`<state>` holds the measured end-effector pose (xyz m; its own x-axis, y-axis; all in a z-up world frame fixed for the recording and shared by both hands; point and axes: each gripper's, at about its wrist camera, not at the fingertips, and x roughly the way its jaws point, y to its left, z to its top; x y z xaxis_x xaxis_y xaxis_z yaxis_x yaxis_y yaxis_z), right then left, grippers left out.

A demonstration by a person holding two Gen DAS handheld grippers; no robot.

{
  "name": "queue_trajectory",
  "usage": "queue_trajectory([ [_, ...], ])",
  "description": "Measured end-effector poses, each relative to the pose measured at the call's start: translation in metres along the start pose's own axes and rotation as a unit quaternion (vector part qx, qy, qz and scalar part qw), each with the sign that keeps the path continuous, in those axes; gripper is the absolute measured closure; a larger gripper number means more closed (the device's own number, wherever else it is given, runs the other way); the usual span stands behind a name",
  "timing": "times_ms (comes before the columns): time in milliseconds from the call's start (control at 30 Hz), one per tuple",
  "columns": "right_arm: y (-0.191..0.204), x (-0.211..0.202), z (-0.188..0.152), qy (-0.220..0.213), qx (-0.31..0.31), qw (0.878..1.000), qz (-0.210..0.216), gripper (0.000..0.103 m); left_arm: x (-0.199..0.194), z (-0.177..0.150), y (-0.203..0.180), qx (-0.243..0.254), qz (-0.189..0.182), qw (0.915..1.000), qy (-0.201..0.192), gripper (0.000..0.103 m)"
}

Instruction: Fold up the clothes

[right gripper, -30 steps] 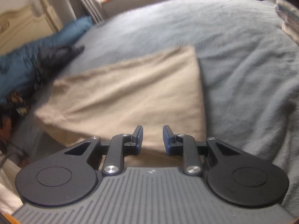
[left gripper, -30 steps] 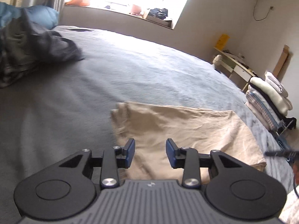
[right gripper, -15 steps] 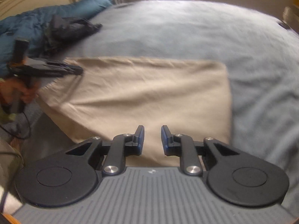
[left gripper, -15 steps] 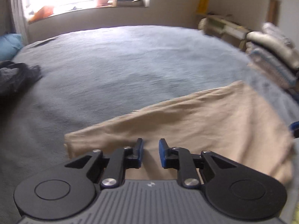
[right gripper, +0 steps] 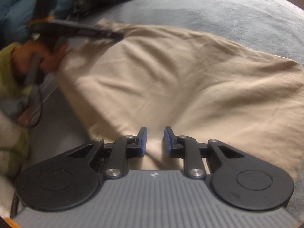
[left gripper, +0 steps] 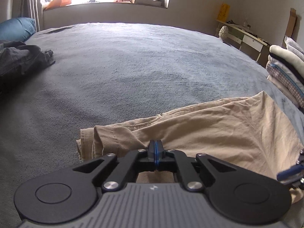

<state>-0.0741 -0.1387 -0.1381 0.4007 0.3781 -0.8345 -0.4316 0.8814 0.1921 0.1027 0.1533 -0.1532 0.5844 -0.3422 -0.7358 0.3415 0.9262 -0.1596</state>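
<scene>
Beige trousers [left gripper: 218,133] lie folded flat on the grey-blue bed cover [left gripper: 133,66], with the waistband seam and a small button along the far edge. My left gripper [left gripper: 155,148] is shut on the near edge of the trousers, and creases fan out from the pinch. In the right wrist view the trousers [right gripper: 180,76] fill the middle. My right gripper [right gripper: 154,138] is open, with a raised ridge of the cloth's near edge between its pads. The left gripper [right gripper: 114,35] shows there at the cloth's far left corner, held by a hand [right gripper: 43,57].
A dark crumpled garment [left gripper: 19,60] and a blue pillow [left gripper: 15,28] sit at the bed's left. A stack of folded clothes [left gripper: 285,66] stands at the right edge. A desk [left gripper: 245,36] and a window sill lie beyond the bed.
My left gripper has closed from open onto the trousers' edge. My right gripper has moved down to the near edge, and cloth now rises between its still-open pads.
</scene>
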Motion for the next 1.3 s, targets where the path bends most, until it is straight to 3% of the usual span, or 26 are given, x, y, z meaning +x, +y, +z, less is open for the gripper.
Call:
queue_trajectory([
  [67,0.005,-0.011,0.006,0.006,-0.02,1.0,0.001,0.086,0.0,0.005,0.004,-0.009,-0.009,0.9999,0.01,0.099],
  [233,0.028,0.004,0.043,-0.052,-0.058,0.997,0.024,0.088,0.003,0.016,0.019,-0.035,-0.033,0.9985,0.025,0.099],
  [333,0.05,0.04,0.041,-0.021,-0.076,0.995,0.064,0.099,0.004,0.014,0.027,-0.047,-0.044,0.9977,0.02,0.099],
  [433,0.067,0.037,0.042,-0.017,-0.113,0.992,0.052,0.101,0.005,0.011,0.034,-0.057,-0.061,0.9964,0.014,0.099],
  [533,0.053,0.02,0.054,-0.045,-0.063,0.992,0.097,0.103,0.005,0.01,0.039,-0.066,-0.074,0.995,0.011,0.099],
  [600,0.056,0.023,0.058,-0.06,-0.075,0.994,0.057,0.103,0.005,0.009,0.041,-0.074,-0.082,0.9939,0.008,0.099],
  [733,0.073,0.046,0.044,-0.037,-0.07,0.99,0.121,0.102,0.004,0.004,0.046,-0.087,-0.096,0.9916,-0.003,0.099],
  [833,0.098,0.047,0.037,-0.015,-0.107,0.976,0.189,0.102,0.004,0.002,0.046,-0.086,-0.1,0.9912,-0.011,0.099],
  [933,0.109,0.042,0.039,-0.024,-0.144,0.972,0.182,0.102,-0.006,0.003,0.042,-0.076,-0.094,0.9925,-0.022,0.097],
  [1000,0.093,0.032,0.049,-0.052,-0.113,0.976,0.181,0.102,-0.024,0.0,0.038,-0.05,-0.073,0.9952,-0.042,0.084],
  [1100,0.068,0.019,0.063,-0.091,-0.068,0.982,0.154,0.101,-0.061,-0.016,0.031,-0.016,-0.052,0.9953,-0.08,0.078],
  [1200,0.054,0.024,0.074,-0.098,-0.046,0.987,0.116,0.101,-0.088,-0.04,0.021,-0.007,-0.064,0.9944,-0.084,0.079],
  [1300,0.064,0.044,0.09,-0.091,-0.056,0.986,0.129,0.101,-0.096,-0.069,0.004,0.01,-0.064,0.996,-0.061,0.079],
])
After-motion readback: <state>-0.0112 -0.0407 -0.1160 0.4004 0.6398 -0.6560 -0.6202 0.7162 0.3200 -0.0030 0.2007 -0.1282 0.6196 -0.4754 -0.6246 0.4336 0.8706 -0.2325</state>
